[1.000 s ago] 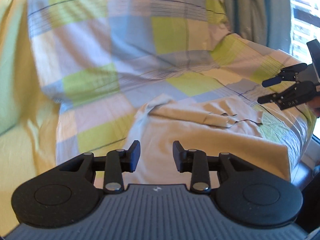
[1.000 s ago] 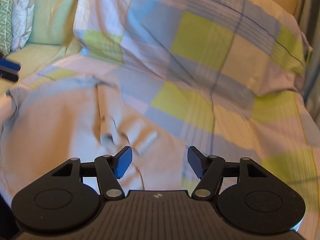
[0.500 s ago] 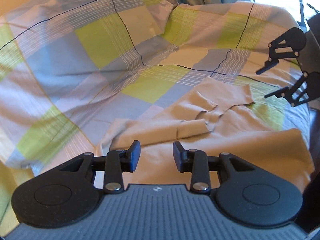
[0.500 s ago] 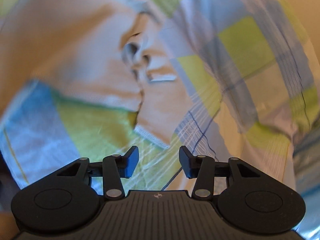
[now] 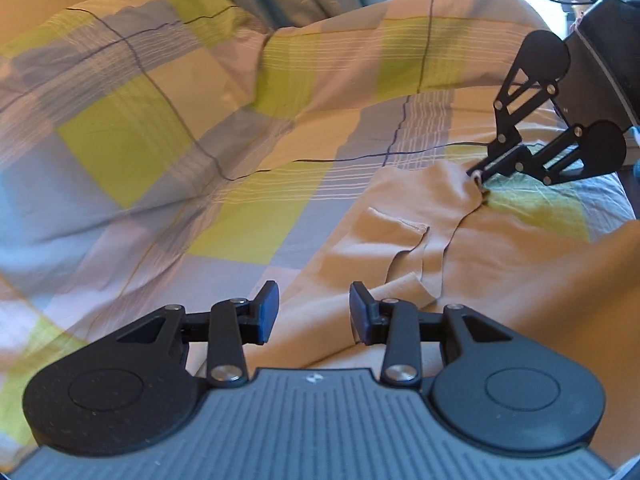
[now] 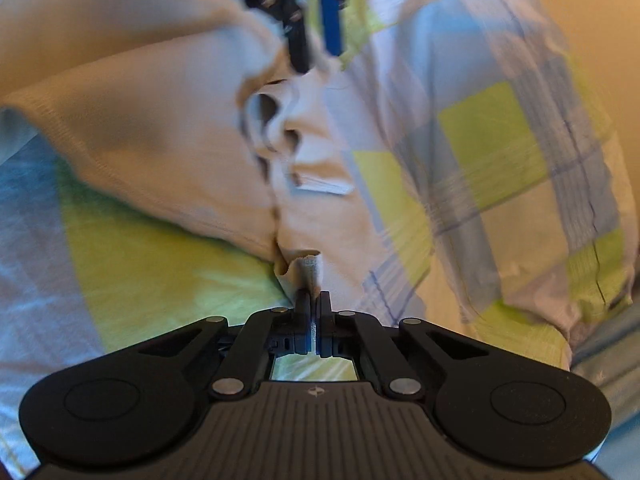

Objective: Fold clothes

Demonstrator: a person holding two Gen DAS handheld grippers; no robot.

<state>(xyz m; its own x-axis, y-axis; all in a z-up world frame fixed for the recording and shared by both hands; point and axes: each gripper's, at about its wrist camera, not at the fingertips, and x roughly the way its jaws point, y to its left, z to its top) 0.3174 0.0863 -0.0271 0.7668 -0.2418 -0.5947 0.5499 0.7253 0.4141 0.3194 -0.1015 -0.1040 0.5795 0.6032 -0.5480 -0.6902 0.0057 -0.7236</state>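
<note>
beige shirt point(image 5: 500, 264) is lying rumpled on the checked bedsheet point(image 5: 132, 132), and the right hand-held gripper point(image 6: 314, 300) is pinched tight on one corner of its hem, while the left hand-held gripper point(image 5: 312, 312) hangs over the near edge of the fabric with its jaws wide apart, nothing in them. biggest risk imo is that the pinch only has a tiny bit of cloth, so a quick pull could let the corner slip out. also if the left one doesn't get the matching edge, the shirt will probably drag and bunch on the sheet rather than fold flat.
</note>
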